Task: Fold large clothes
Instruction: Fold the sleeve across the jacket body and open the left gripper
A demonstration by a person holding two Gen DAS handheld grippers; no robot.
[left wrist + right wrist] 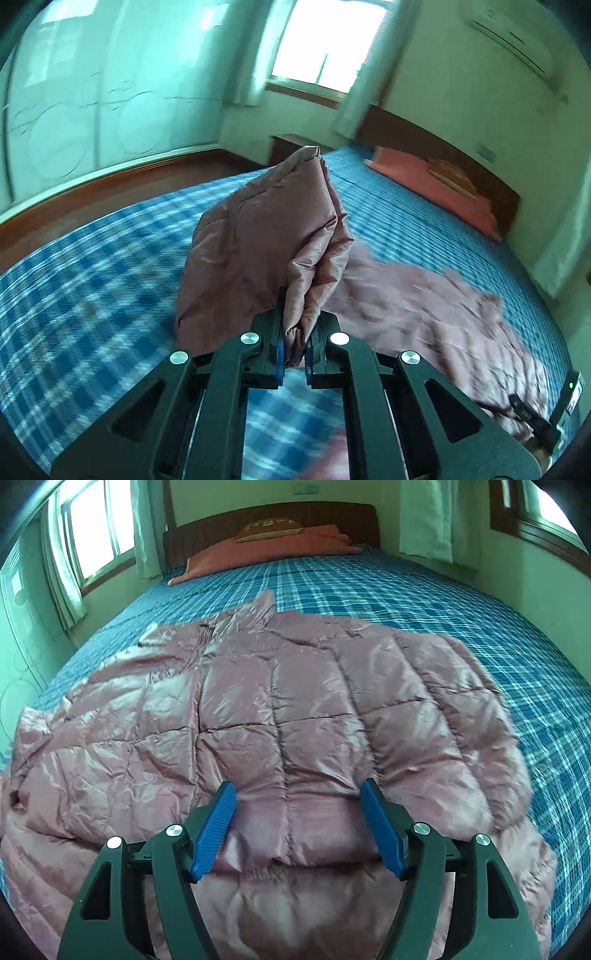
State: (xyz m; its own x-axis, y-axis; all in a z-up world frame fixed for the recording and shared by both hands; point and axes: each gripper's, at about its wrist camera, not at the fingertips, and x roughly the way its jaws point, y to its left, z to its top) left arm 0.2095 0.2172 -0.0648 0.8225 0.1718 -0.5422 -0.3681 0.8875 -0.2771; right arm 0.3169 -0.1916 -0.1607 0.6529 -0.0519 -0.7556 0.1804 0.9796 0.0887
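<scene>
Low in the left wrist view, the left gripper (295, 354) pinches a lifted flap of the shiny pink quilted puffer jacket (280, 716); the right gripper (297, 827) hovers spread above it. Beyond, across the blue plaid bedspread (424, 590), the jacket lies mostly flat, folding barely begun.

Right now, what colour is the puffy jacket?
Shiny dusty pink jacket, clearest in the right wrist view.

Left claw (295, 345) pinches a lifted pink jacket (258, 236) fold above the bed (92, 273).
</scene>
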